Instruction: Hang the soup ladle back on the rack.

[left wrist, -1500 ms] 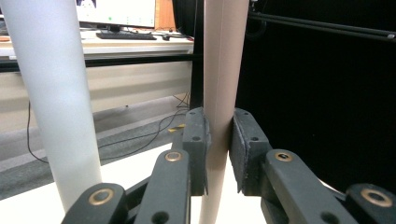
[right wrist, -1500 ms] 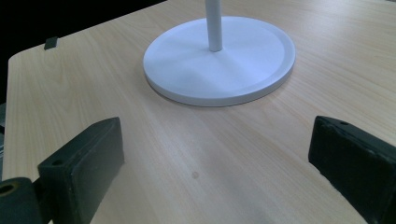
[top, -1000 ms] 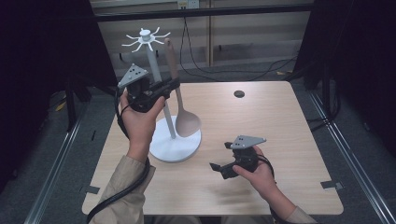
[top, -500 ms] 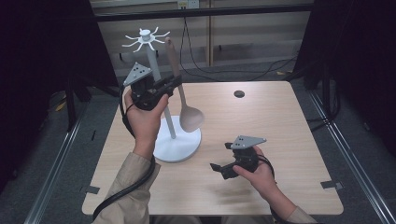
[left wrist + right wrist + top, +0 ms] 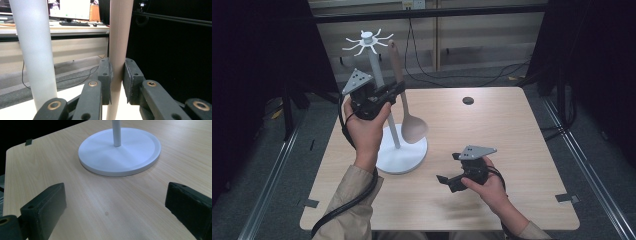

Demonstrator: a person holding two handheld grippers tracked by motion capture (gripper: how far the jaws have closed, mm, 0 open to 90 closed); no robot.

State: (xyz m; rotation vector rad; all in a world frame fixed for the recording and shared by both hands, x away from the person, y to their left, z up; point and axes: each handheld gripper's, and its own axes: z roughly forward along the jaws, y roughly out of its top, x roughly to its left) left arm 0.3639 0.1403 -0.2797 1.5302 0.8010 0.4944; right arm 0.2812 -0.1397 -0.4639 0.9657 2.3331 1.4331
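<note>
As we lifted the left claw over the last second, the wooden spoon rose with it along the white stand, its handle tip climbing nearer the spoked hooks at the stand's top. In the left gripper view the claw's pads were shut on the spoon's handle, which stood upright just beside the stand's pole. The bowl hung clear above the stand's round base, apart from it. We judged this to mean the spoon was on its way up to be hung, not yet on a hook. The right claw rested on the bench near the base, unmoved, its jaws spread wide and holding nothing.
</note>
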